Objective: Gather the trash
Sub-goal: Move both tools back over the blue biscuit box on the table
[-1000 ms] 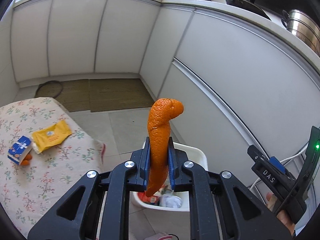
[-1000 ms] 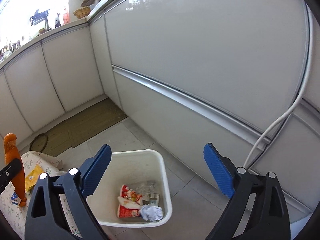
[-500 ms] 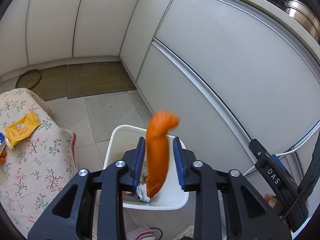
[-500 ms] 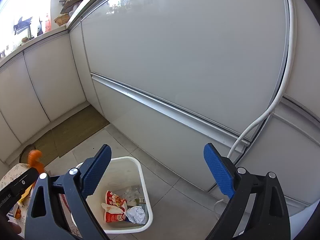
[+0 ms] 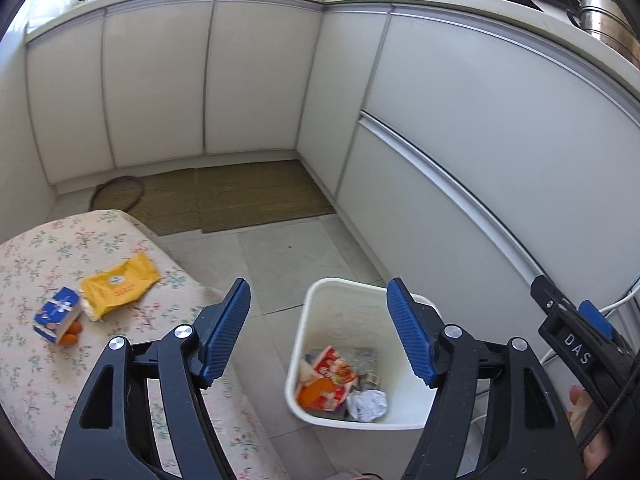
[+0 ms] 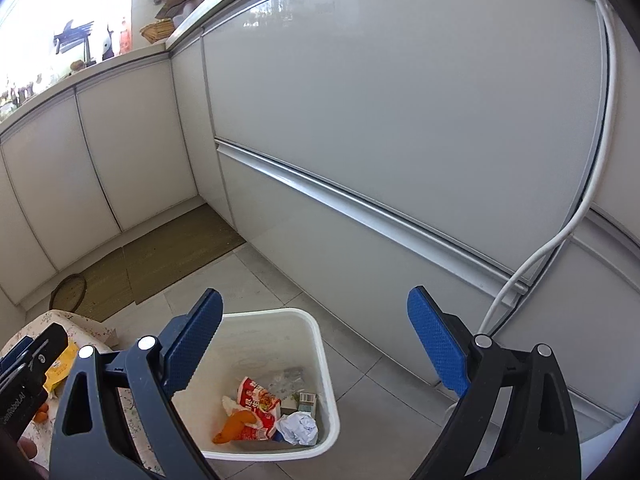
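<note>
Both claws (image 5: pixel 318 330) (image 6: pixel 314 344) spread, empty, left just opened; orange peel (image 6: pixel 234 424) clearer in rt view.

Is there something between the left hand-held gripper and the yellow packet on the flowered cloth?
Nothing visible. The left hand-held gripper is open and empty, and the yellow packet lies uncovered on the flowered cloth, a small blue carton beside it.
</note>
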{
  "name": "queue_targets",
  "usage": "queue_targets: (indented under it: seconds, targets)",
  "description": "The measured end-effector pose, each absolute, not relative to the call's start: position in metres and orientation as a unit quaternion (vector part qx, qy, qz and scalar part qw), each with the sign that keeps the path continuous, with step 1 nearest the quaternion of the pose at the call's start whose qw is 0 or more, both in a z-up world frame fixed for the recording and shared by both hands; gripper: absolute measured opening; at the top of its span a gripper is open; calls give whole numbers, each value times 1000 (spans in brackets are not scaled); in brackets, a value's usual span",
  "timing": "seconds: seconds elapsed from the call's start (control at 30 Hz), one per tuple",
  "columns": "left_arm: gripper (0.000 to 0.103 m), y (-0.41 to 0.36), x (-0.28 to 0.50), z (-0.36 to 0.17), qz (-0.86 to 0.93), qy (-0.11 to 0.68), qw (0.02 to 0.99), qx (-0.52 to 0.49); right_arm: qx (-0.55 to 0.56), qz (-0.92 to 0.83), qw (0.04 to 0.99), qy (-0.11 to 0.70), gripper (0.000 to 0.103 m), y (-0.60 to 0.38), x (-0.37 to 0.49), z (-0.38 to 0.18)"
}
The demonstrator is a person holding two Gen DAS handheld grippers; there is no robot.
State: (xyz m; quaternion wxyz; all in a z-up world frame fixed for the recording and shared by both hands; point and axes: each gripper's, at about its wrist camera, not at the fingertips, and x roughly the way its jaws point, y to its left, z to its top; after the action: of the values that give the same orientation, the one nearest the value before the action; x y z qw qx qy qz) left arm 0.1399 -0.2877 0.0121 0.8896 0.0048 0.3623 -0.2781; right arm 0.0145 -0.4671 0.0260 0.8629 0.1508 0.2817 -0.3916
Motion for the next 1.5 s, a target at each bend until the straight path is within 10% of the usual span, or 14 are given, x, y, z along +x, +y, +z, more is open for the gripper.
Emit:
queue_targets:
  seconds: [1.5]
  targets:
    - [82, 101, 204, -26, 31, 439, 889, -128, -12, -125, 927, 354, 96, -119, 188, -9]
